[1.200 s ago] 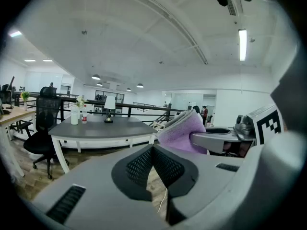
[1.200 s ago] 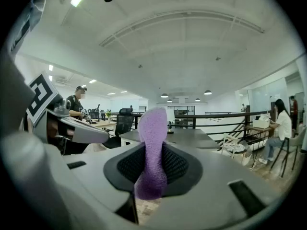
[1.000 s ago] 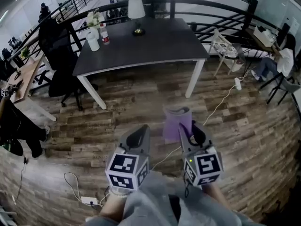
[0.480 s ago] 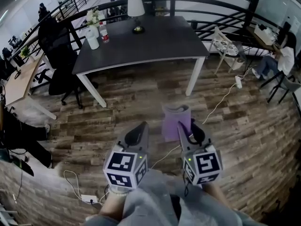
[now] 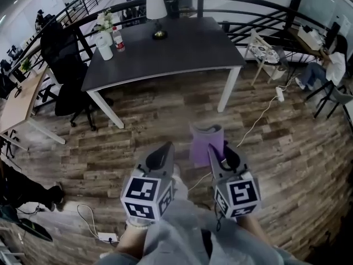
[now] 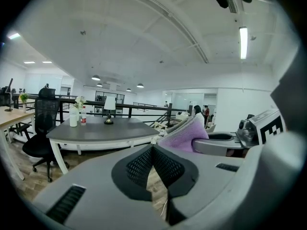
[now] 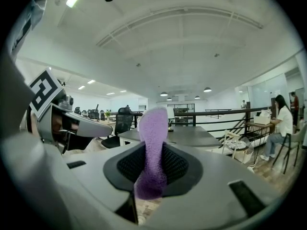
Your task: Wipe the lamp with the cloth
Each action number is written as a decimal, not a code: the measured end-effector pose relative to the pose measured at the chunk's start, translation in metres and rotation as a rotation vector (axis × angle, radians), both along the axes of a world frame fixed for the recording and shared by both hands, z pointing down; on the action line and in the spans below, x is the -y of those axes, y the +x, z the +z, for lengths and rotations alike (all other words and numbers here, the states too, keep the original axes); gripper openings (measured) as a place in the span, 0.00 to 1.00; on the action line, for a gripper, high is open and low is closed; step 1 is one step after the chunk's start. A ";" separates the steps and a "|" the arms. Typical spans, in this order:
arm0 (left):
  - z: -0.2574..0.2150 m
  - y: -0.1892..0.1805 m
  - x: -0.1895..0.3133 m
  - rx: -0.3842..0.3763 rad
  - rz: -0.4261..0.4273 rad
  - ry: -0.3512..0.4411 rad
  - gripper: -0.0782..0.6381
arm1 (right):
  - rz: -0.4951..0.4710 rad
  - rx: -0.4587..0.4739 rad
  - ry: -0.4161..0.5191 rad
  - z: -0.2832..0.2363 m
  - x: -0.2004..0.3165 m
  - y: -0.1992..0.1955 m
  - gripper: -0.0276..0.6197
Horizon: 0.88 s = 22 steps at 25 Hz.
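Note:
A small lamp [image 5: 156,13] with a white shade and dark base stands at the far side of a dark grey table [image 5: 182,48]; in the left gripper view the lamp [image 6: 110,108] shows small and distant. My right gripper [image 5: 216,154] is shut on a purple cloth [image 5: 207,143] that sticks up between its jaws, the cloth [image 7: 152,147] filling the middle of the right gripper view. My left gripper [image 5: 161,156] is shut with nothing in it. Both are held low in front of me, well short of the table.
A white bottle [image 5: 104,44], a red-capped bottle [image 5: 116,38] and flowers stand on the table's left end. A black office chair [image 5: 66,65] is left of it, railings behind, a seated person [image 5: 325,70] at right. Cables [image 5: 265,112] and a power strip [image 5: 105,237] lie on the wood floor.
The view has shifted slightly, and the person at the left edge has moved lower out of frame. Both grippers keep their pose and the cloth stays held.

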<state>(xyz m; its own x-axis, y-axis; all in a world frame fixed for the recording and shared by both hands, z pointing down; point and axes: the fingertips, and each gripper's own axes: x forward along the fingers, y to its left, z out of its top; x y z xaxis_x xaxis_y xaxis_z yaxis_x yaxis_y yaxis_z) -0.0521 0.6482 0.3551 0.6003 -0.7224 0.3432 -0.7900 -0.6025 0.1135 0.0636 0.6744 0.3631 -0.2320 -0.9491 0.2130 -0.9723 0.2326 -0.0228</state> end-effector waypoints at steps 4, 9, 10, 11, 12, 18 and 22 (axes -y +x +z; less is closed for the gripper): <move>0.007 0.004 0.031 -0.003 0.017 -0.018 0.12 | 0.011 -0.001 -0.026 0.007 0.029 0.001 0.19; 0.011 0.008 0.084 0.000 0.037 -0.027 0.12 | 0.011 -0.008 -0.036 0.010 0.081 0.001 0.19; 0.010 0.008 0.096 0.000 0.037 -0.028 0.12 | 0.012 -0.008 -0.042 0.010 0.092 0.001 0.19; 0.009 0.007 0.108 -0.001 0.036 -0.029 0.12 | 0.013 -0.008 -0.044 0.008 0.104 0.000 0.19; 0.008 0.006 0.120 -0.002 0.035 -0.031 0.12 | 0.013 -0.008 -0.043 0.007 0.116 -0.001 0.19; 0.001 -0.006 0.191 -0.007 0.029 -0.035 0.12 | 0.019 -0.018 -0.051 -0.002 0.186 -0.008 0.19; 0.000 -0.014 0.236 -0.008 0.028 -0.034 0.12 | 0.020 -0.015 -0.041 -0.003 0.231 -0.016 0.19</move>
